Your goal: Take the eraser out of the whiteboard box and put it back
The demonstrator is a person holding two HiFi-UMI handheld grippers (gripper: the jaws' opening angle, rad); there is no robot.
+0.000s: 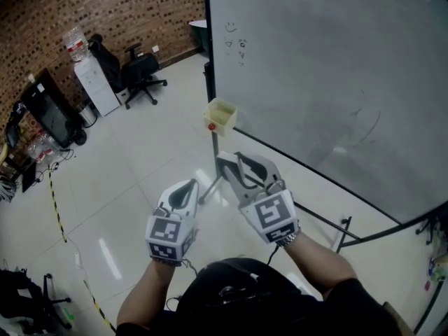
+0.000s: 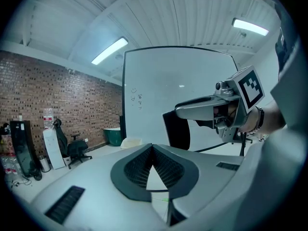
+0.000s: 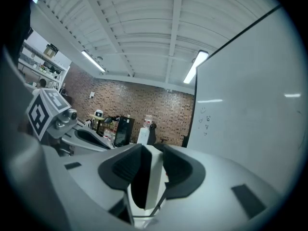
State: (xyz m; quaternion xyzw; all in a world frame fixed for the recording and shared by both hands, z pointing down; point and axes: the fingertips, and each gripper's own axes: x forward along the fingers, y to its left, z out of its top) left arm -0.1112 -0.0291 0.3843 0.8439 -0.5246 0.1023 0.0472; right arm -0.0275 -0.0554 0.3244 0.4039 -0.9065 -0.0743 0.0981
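Eraser [image 3: 153, 177]: a white block with a dark face on one side, standing on edge between the two jaws of the right hand-held gripper [image 3: 151, 150]. That gripper's jaws are set moderately apart and closed on the eraser, the right pad against its white side and the dark face turned to the left pad. The eraser is out of the box and up in the air.

Whiteboard box [image 1: 222, 115]: a small pale-yellow open-topped box with a red spot low on its front, fixed at the left edge of the large white whiteboard on a black frame [image 1: 329, 82]. In the head view the right hand-held gripper [image 1: 238, 161] is near the box but apart from it, jaw tips towards the board's lower corner.

Left hand-held gripper [image 2: 153, 148]: jaws fully together, pads meeting at the tip, nothing between them. In the head view it [image 1: 185, 187] is just beside the right one, not touching, and pointing the same way.

Small marker doodles [image 1: 238, 44] sit near the board's upper left. Surroundings: glossy pale tiled floor [image 1: 140, 173], red brick wall [image 1: 105, 9], black office chair [image 1: 143, 72], white water dispenser [image 1: 98, 82], and a strip of yellow-and-black tape [image 1: 56, 208] on the floor
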